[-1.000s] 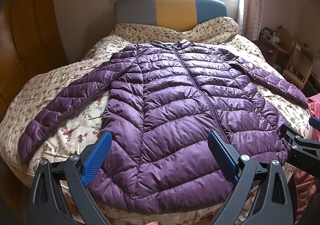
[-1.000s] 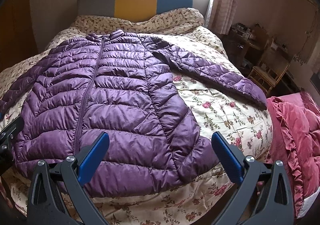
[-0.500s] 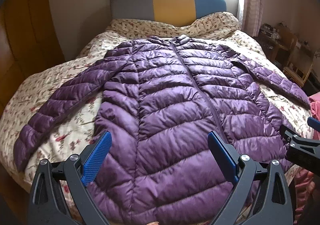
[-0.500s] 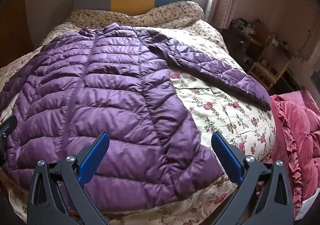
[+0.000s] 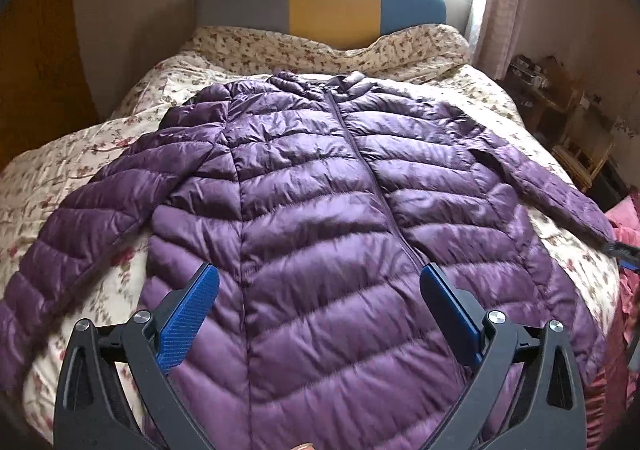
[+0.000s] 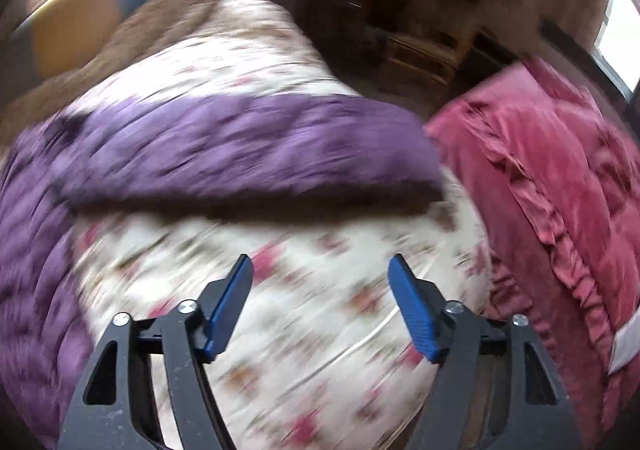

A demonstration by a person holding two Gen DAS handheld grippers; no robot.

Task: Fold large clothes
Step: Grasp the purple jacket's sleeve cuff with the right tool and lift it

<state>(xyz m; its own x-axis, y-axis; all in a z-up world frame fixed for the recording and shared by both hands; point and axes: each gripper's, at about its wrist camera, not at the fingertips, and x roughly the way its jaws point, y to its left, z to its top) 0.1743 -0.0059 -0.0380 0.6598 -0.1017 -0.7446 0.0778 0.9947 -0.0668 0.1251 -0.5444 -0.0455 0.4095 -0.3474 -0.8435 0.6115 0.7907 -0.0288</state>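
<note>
Purple jacket (image 5: 320,209) on floral bedspread (image 5: 60,177), pink blanket (image 6: 560,169) beside

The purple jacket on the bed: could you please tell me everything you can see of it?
The jacket is a shiny purple quilted puffer with chevron stitching, a zip closed up the middle and a low collar. It lies flat, front up, on the floral quilt, collar toward the headboard, both sleeves spread outward. The left gripper hovers open above its hem, not touching. The right gripper, jaws just closing with nothing between them, points near the right sleeve.
</note>
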